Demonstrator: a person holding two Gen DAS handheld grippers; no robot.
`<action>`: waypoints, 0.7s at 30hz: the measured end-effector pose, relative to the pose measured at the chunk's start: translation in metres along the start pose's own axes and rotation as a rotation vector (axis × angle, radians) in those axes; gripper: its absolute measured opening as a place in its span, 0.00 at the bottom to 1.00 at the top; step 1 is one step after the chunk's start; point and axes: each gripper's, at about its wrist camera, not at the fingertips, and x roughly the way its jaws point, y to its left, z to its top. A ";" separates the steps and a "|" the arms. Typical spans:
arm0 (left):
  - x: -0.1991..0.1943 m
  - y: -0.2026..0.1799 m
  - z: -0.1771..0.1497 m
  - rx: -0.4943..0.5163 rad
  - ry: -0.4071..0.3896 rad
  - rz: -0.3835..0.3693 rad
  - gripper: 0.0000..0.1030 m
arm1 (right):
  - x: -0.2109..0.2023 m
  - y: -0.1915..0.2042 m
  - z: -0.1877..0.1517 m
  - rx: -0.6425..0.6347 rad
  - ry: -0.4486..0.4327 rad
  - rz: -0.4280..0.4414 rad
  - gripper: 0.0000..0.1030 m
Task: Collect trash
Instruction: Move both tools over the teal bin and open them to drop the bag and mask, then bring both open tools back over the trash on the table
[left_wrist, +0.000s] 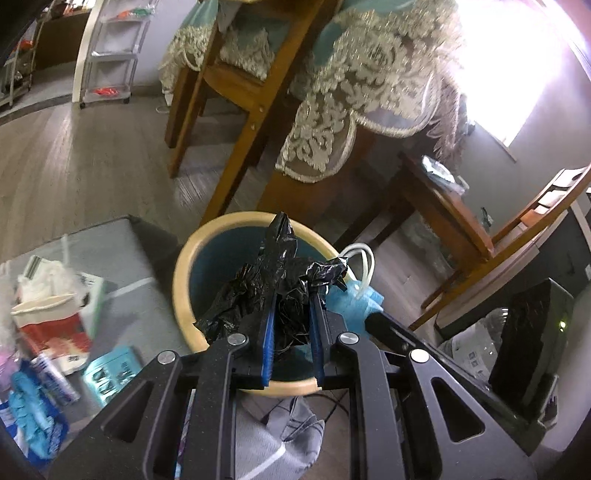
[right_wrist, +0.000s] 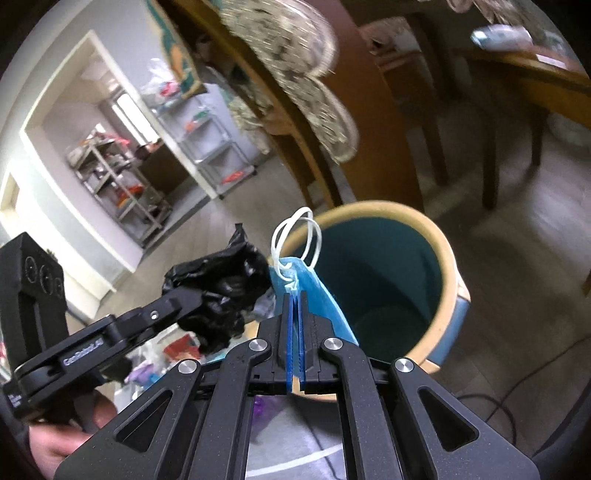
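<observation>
The left gripper (left_wrist: 291, 295) clenches a crumpled black plastic bag (left_wrist: 258, 291) and the right gripper (right_wrist: 295, 295) a blue face mask (right_wrist: 317, 291) above the bin (right_wrist: 448, 258); light pieces may drift outside the rim when released.

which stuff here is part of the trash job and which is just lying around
In the job:
- black bag, shut in the left gripper
- blue mask, shut in the right gripper
- bin, open below both

Lying about:
- chair
- lace cloth
- shelf cart
- boxes and packets beside the bin
</observation>
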 end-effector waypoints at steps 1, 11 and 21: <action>0.007 0.000 0.001 -0.005 0.008 -0.005 0.15 | 0.003 -0.005 0.000 0.019 0.008 0.000 0.03; 0.042 0.005 -0.001 -0.031 0.054 0.009 0.27 | 0.022 -0.028 0.002 0.116 0.063 -0.023 0.14; 0.003 0.025 -0.006 -0.053 -0.005 0.037 0.48 | 0.020 -0.019 -0.002 0.090 0.051 -0.026 0.39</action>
